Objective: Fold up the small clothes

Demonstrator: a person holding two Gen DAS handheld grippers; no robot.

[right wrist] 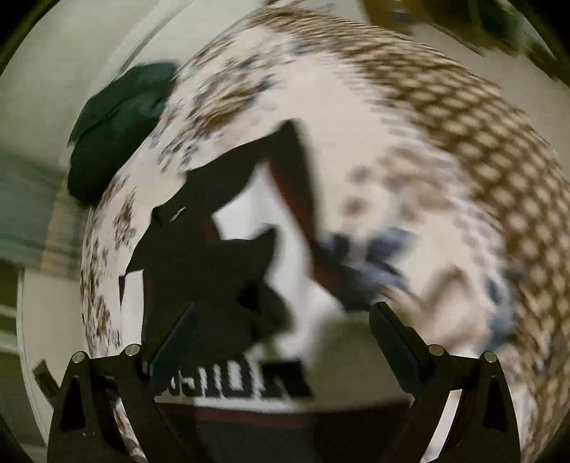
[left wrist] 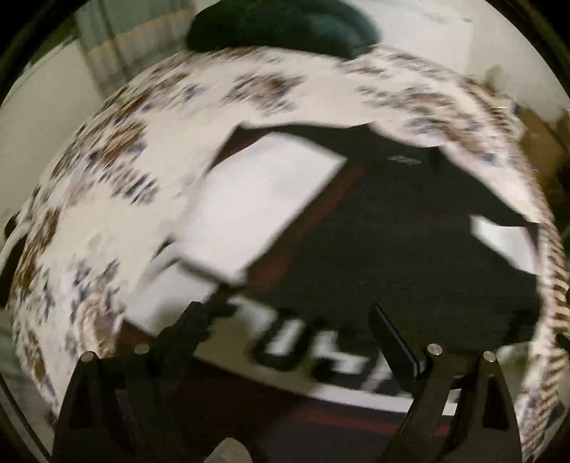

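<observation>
A black, white and dark red garment with black lettering [left wrist: 392,228] lies spread on a patterned bedspread [left wrist: 117,149]; both views are motion-blurred. My left gripper [left wrist: 288,320] is open just above the garment's lettered white band, holding nothing. In the right wrist view the same garment [right wrist: 228,270] lies below my right gripper [right wrist: 285,320], which is open and empty over its white part with the lettering [right wrist: 235,384].
A dark green bundle of cloth [left wrist: 285,25] lies at the far edge of the bedspread, also seen in the right wrist view [right wrist: 117,124]. The bedspread [right wrist: 445,142] has a brown checked border. Pale wall and curtain lie behind.
</observation>
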